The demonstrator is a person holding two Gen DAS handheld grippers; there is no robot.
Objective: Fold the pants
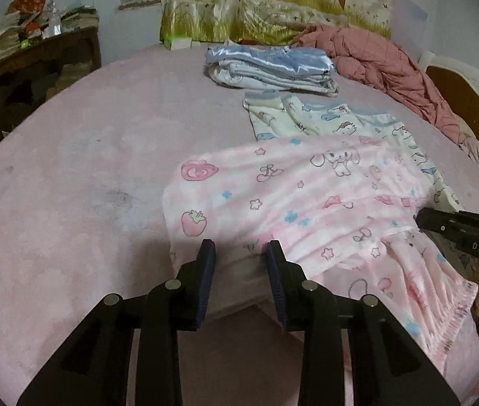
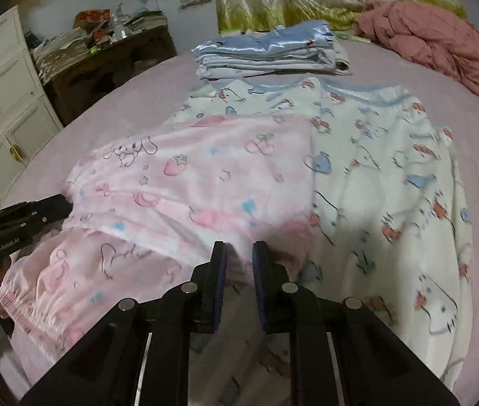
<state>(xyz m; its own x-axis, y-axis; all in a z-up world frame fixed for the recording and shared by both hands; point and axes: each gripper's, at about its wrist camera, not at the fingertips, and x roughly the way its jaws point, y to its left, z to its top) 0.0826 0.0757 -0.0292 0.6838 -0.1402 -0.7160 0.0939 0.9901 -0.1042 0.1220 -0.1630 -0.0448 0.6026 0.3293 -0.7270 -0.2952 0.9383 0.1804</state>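
Pink cartoon-print pants (image 1: 307, 199) lie folded over on the pink bed, their gathered waistband (image 1: 442, 308) near me. They also show in the right wrist view (image 2: 185, 182). My left gripper (image 1: 241, 253) is open at the near folded edge, with nothing between its fingers. My right gripper (image 2: 239, 253) is slightly open over the pants' near edge, and the cloth between its pads is not clearly pinched. The right gripper body shows in the left wrist view (image 1: 459, 233), and the left gripper body in the right wrist view (image 2: 19, 223).
White cartoon-print pants (image 2: 391, 169) lie under and beside the pink pair. A stack of folded blue and white clothes (image 1: 273, 67) sits behind. A crumpled pink quilt (image 1: 391, 67) lies at back right. A cluttered dark table (image 2: 111, 57) and a white cabinet (image 2: 2, 101) stand left of the bed.
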